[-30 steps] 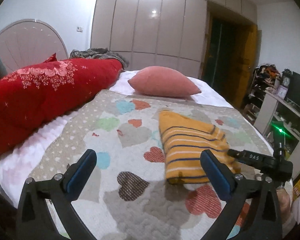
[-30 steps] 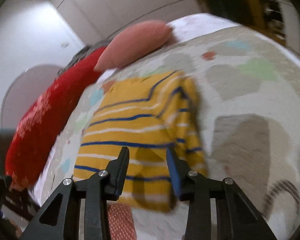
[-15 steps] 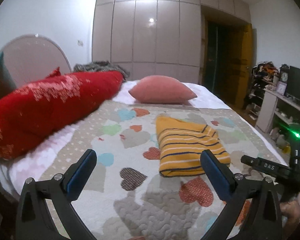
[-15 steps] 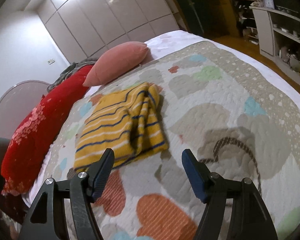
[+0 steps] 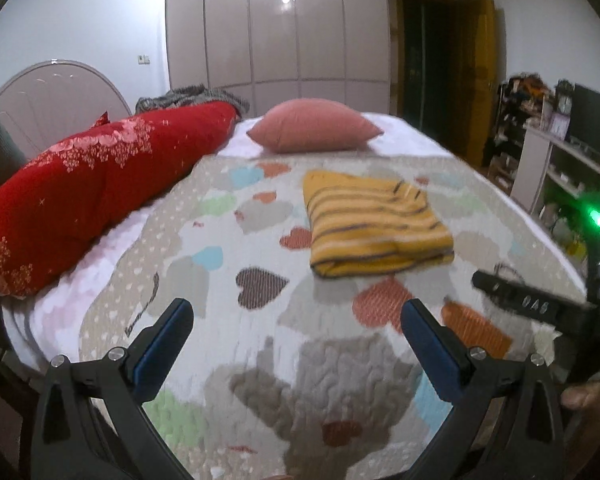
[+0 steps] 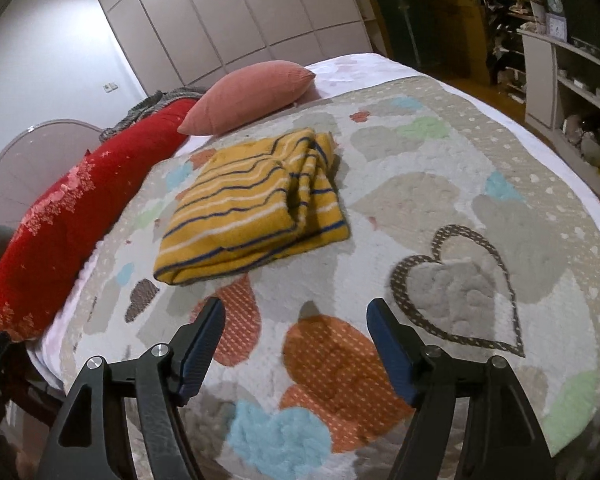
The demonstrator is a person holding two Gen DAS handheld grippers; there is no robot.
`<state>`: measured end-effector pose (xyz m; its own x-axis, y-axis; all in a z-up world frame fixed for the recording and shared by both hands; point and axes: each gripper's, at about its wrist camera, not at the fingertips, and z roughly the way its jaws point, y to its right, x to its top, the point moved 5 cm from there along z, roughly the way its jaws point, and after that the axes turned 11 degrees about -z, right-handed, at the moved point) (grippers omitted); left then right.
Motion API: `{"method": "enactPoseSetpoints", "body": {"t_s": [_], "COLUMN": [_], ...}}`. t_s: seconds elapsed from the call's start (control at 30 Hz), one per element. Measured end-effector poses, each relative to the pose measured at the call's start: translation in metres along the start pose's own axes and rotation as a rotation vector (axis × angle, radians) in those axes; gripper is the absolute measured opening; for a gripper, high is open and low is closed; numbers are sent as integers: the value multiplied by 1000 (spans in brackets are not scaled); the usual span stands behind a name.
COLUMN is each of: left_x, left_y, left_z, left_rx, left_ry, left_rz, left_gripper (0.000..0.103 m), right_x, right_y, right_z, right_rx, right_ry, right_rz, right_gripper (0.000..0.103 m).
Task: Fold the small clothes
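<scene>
A yellow garment with dark blue and white stripes [image 5: 372, 224] lies folded into a thick rectangle on the heart-patterned quilt [image 5: 260, 272]; it also shows in the right wrist view [image 6: 256, 204]. My left gripper [image 5: 296, 320] is open and empty, held back near the quilt's near edge, well short of the garment. My right gripper [image 6: 294, 322] is open and empty, a short way in front of the garment's near edge. The body of the right gripper shows at the right of the left wrist view [image 5: 540, 308].
A long red floral bolster [image 5: 88, 184] lies along the left of the bed, and a pink pillow [image 5: 314, 126] sits at the far end. White shelves with clutter [image 5: 568, 176] stand to the right. Wardrobe doors [image 5: 276, 28] and a dark doorway are behind.
The right gripper opened and let go of the folded garment, then drew back toward the near edge. The left gripper also pulled back and stayed open.
</scene>
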<state>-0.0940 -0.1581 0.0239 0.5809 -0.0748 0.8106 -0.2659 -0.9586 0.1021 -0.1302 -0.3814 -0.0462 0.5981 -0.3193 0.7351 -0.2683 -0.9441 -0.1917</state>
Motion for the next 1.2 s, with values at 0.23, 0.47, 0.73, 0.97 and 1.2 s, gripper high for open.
{"method": "enactPoseSetpoints", "body": {"t_s": [0.23,0.47,0.73,0.97,1.2], "left_x": [-15,-20,-26,-32,-34], "left_y": [3,-1,-12,-18,-22], "left_z": [4,3,8,14,19], "left_rx": [-6,-12,-14,-25,-34], "left_ry": [-49,-61,-97,-139,-163], "left_rz": [12,7,-15,-42,-60], "left_gripper": [103,103,103,103,103], "right_x": [-9,-16,-21,-24,-26], "right_y": [-4,-23,-36,-41,-47], "right_z": [-5,0,6,9,12], "right_rx": [-40,-52,-63,-69,-74], "right_ry": [-18,-46,-74,-93,-105], "right_rz": [-28,-99,-139,-163,-176], "right_gripper": [78,79,80,80,81]}}
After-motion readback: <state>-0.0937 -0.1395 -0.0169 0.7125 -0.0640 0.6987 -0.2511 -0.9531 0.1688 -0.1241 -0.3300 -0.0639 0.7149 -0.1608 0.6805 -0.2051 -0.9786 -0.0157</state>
